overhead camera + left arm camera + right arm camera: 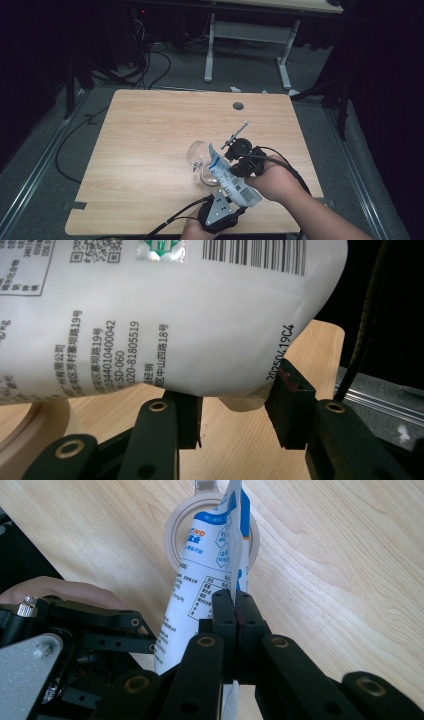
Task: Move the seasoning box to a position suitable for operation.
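My right gripper [235, 605] has its jaws pinched tight on the flat sealed edge of a white and blue pouch [231, 181], held over a clear jar [201, 162] near the front of the wooden table [150, 135]. My left gripper [235, 410] sits beneath the pouch's bulging end, jaws apart and not clamping it. Print there reads "20250419C4", "020-81805519" and a barcode; blue lettering ends "IVO".

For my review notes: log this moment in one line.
right gripper: shut on pouch edge | left gripper: open under pouch | pouch: tilted over jar | table: wood
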### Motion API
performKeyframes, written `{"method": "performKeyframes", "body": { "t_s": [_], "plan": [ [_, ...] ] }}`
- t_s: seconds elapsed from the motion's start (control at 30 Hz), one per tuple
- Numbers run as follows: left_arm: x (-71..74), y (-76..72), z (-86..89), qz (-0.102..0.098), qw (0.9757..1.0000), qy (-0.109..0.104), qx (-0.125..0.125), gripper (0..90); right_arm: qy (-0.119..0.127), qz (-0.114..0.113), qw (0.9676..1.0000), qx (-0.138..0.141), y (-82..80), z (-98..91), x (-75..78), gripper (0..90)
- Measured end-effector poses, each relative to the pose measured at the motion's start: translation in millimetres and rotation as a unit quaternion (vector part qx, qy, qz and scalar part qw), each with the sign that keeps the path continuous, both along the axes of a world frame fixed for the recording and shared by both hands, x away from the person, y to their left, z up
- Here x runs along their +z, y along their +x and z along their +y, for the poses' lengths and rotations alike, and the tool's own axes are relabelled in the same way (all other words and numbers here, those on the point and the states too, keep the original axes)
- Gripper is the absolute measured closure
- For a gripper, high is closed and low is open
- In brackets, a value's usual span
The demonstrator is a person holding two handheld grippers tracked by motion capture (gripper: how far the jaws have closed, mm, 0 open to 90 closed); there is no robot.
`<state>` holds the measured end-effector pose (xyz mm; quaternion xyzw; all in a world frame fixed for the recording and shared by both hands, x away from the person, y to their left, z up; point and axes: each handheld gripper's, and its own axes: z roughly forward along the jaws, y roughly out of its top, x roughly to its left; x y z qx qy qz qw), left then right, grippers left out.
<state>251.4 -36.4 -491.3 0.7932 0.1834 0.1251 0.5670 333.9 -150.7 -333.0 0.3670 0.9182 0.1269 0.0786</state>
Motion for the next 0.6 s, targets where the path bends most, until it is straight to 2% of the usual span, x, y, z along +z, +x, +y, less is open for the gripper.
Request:
{"method": "performKeyframes", "body": {
  "t_s": [0.6],
  "plan": [
    [1.8, -0.7, -2.2, -0.004, 1.0000, -0.005, 0.003, 61.2, -0.001, -0.003, 1.0000, 0.004, -0.3, 0.1, 2.8, 89.8]
  ]
}}
